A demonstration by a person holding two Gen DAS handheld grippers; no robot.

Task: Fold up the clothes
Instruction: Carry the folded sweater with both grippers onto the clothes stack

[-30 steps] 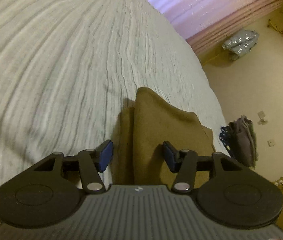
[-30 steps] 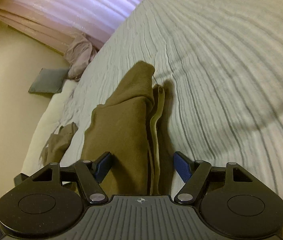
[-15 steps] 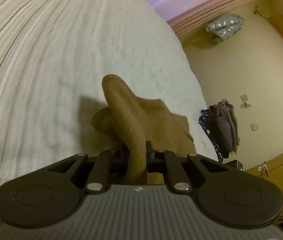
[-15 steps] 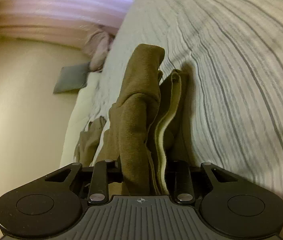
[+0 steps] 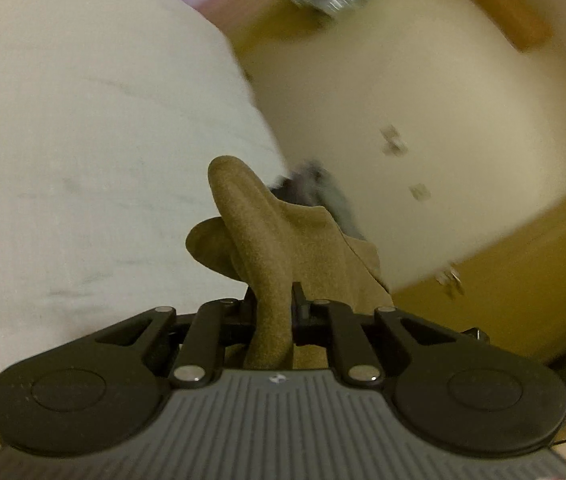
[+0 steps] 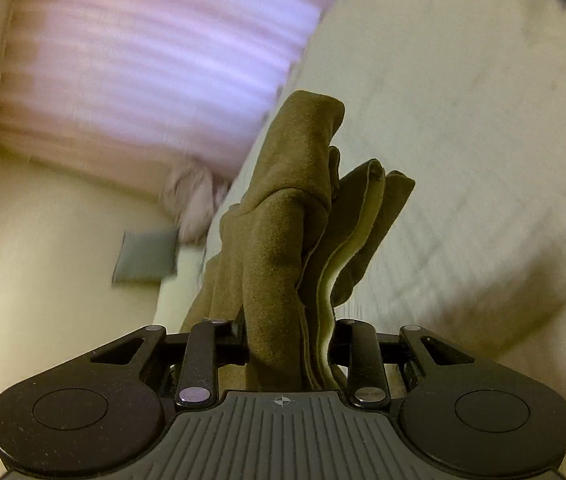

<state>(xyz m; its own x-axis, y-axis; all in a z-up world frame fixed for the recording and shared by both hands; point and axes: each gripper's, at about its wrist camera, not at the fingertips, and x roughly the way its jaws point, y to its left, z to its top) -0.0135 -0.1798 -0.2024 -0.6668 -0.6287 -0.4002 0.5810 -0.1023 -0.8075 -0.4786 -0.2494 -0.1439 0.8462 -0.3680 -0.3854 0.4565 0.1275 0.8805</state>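
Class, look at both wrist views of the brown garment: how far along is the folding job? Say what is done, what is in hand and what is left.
Done: both grips are made. The left gripper and the right gripper are each shut on the brown garment.
In hand: the cloth is bunched between the jaws, above the pale bed cover; both views are blurred.
Left: no neat fold shows yet; folding and laying flat remain.

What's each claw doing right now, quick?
Left claw: shut on the brown garment.
Right claw: shut on a thicker bunch of the brown garment.
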